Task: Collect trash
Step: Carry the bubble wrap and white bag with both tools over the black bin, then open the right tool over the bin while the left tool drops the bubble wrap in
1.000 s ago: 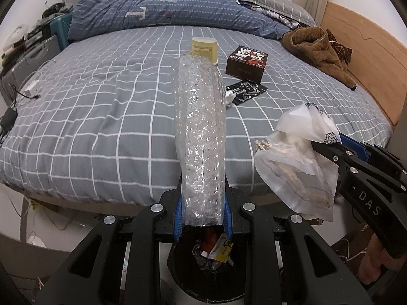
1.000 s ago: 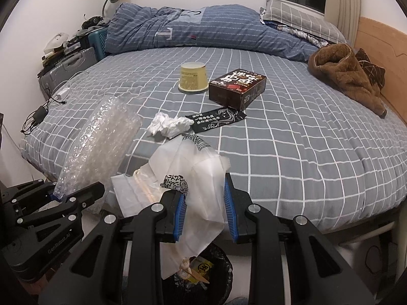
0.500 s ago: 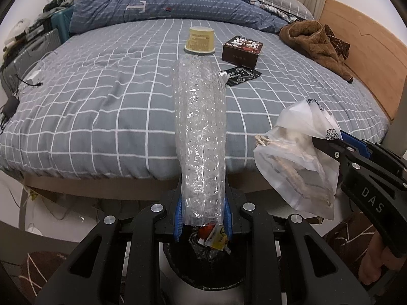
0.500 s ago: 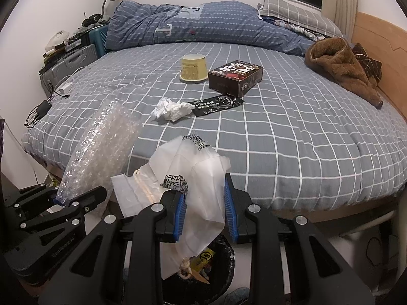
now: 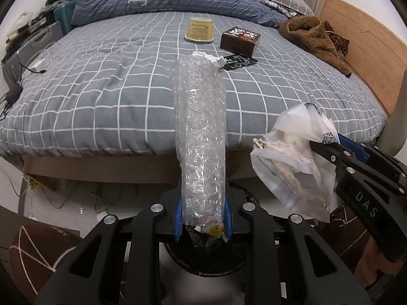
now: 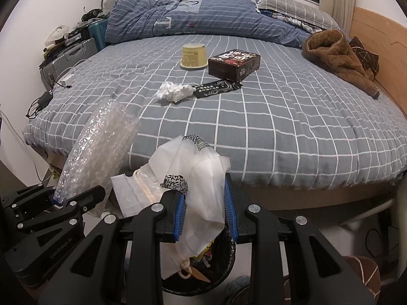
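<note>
Holding both grippers over the round black trash bin, we clamp a clear bubble-wrap roll in our left gripper and a crumpled white plastic bag in our right gripper; beyond, a white tissue wad lies on the grey checked bed.

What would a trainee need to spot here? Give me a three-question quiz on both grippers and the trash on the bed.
1. True or false: the left gripper is shut on a roll of bubble wrap.
2. What does the right gripper hold? A) a paper cup B) a white plastic bag C) a brown garment
3. Name the white item on the bed beside the black wrapper.

Key: 1 true. 2 B. 3 crumpled tissue.
</note>
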Demonstrator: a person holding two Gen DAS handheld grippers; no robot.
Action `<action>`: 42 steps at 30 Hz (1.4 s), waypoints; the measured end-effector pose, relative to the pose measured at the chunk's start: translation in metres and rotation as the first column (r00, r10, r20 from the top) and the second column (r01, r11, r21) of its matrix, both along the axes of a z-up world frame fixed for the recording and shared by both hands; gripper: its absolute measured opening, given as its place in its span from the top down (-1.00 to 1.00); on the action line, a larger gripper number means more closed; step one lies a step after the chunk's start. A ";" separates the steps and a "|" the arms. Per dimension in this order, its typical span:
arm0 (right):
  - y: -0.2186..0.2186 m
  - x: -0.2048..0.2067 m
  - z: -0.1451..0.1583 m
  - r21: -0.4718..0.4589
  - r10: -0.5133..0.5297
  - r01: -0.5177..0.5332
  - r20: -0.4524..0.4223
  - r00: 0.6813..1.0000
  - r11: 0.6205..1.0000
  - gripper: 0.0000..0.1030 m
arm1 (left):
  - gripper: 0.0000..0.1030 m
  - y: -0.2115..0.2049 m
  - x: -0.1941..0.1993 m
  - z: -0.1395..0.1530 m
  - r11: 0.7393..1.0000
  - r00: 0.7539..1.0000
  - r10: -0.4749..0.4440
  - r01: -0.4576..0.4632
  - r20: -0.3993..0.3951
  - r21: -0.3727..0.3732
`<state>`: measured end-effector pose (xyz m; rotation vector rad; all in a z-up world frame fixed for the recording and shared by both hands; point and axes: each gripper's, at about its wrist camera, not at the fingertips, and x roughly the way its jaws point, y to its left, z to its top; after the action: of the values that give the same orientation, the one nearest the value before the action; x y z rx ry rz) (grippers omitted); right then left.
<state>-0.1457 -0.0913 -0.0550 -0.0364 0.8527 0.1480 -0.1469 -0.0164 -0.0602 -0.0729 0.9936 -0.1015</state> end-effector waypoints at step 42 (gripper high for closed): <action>0.016 -0.019 -0.110 -0.069 -0.015 -0.004 -0.273 0.962 0.998 0.49 | 0.54 0.022 -0.024 -0.079 0.999 0.985 0.046 -0.043 -0.164 0.020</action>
<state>-0.1645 -0.0754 -0.1651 -0.0795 1.1338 0.1195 -0.1710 0.0054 -0.1395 -0.0892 1.1571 -0.0470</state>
